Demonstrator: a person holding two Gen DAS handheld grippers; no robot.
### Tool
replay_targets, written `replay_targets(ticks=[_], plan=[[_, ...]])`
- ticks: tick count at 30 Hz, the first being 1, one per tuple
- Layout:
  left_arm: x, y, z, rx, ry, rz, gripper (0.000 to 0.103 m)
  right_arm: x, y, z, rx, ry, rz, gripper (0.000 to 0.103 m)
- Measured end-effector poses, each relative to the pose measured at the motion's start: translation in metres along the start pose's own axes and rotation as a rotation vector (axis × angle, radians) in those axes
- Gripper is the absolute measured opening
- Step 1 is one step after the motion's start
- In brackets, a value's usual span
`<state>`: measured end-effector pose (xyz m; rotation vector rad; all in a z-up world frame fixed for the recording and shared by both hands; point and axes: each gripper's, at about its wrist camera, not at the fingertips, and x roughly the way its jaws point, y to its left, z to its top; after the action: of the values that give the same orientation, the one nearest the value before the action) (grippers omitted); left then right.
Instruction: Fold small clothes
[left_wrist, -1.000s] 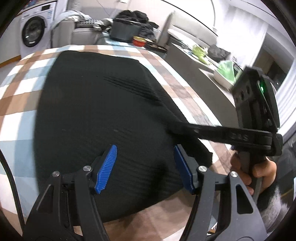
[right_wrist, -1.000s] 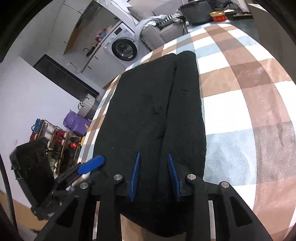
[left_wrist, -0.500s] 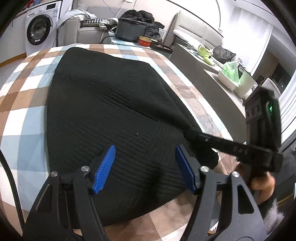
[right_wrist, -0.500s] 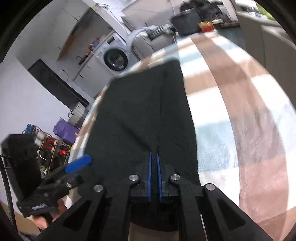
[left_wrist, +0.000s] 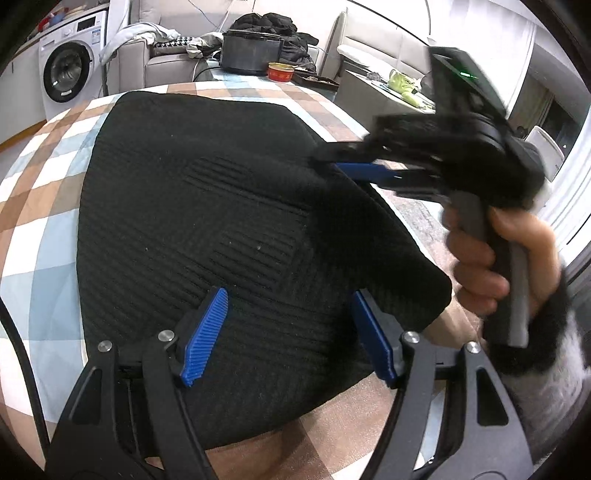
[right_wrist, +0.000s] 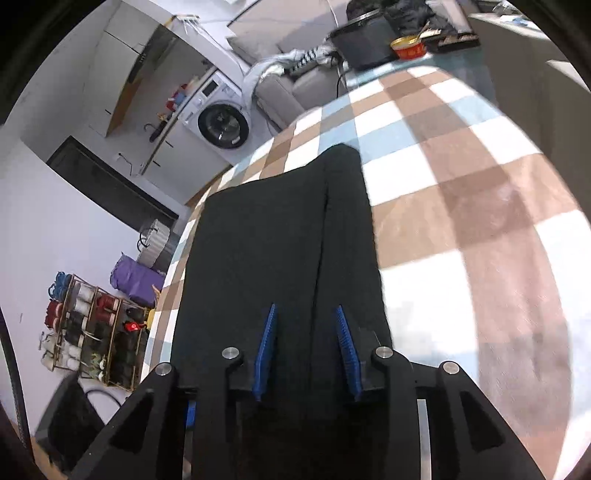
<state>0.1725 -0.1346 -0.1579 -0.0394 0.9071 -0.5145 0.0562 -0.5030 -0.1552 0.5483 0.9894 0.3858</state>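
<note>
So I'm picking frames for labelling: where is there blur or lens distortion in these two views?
Left wrist view: the right gripper and the hand holding it are motion-smeared, while the black garment stays sharp. Right wrist view: the checked cloth smears towards the right edge. Both fisheyes bow the cloth's straight checks into curves.

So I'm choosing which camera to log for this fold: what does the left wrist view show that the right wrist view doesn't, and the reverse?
Only the left wrist view shows the right gripper from outside, blurred, with the hand holding it; its jaws are opening. Only the right wrist view shows the shelf rack and purple bag. Both show the black garment on the checked cloth, and the washing machine.
</note>
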Motion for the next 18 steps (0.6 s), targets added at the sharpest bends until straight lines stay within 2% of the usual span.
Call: replay_targets(ticks=[1, 2, 3, 5, 9, 10, 12, 14, 16, 18], plan=[[-0.001, 0.000, -0.001, 0.000, 0.000, -0.001, 0.068, 0.003, 0.001, 0.001, -0.004, 0.006, 0.003, 0.033], [0.000, 0.001, -0.001, 0.000, 0.000, -0.002, 0.068, 0.009, 0.004, 0.005, -0.020, 0.010, 0.011, 0.022], [0.000, 0.001, 0.000, 0.000, 0.000, -0.001, 0.068, 0.016, 0.008, 0.010, -0.022, 0.015, 0.022, 0.016], [-0.001, 0.001, 0.000, -0.003, -0.002, -0.006, 0.068, 0.018, 0.010, 0.016, -0.043, 0.003, 0.021, 0.009], [-0.002, 0.004, 0.002, -0.013, -0.004, -0.021, 0.068, -0.006, 0.036, 0.020, -0.167, -0.120, 0.028, 0.009], [-0.002, 0.005, 0.002, -0.014, -0.004, -0.022, 0.068, -0.006, 0.038, 0.023, -0.178, -0.122, 0.019, 0.009], [-0.002, 0.006, 0.002, -0.018, -0.002, -0.026, 0.068, 0.006, 0.036, 0.026, -0.186, -0.085, -0.059, 0.009], [-0.002, 0.007, 0.002, -0.020, 0.000, -0.028, 0.068, 0.027, 0.023, 0.027, -0.149, 0.005, -0.132, 0.010], [-0.006, 0.009, 0.001, -0.028, 0.003, -0.033, 0.068, 0.033, 0.013, 0.023, -0.103, 0.041, -0.133, 0.014], [-0.012, 0.013, 0.000, -0.040, -0.001, -0.039, 0.068, 0.020, 0.009, 0.020, -0.080, 0.012, -0.112, 0.024]])
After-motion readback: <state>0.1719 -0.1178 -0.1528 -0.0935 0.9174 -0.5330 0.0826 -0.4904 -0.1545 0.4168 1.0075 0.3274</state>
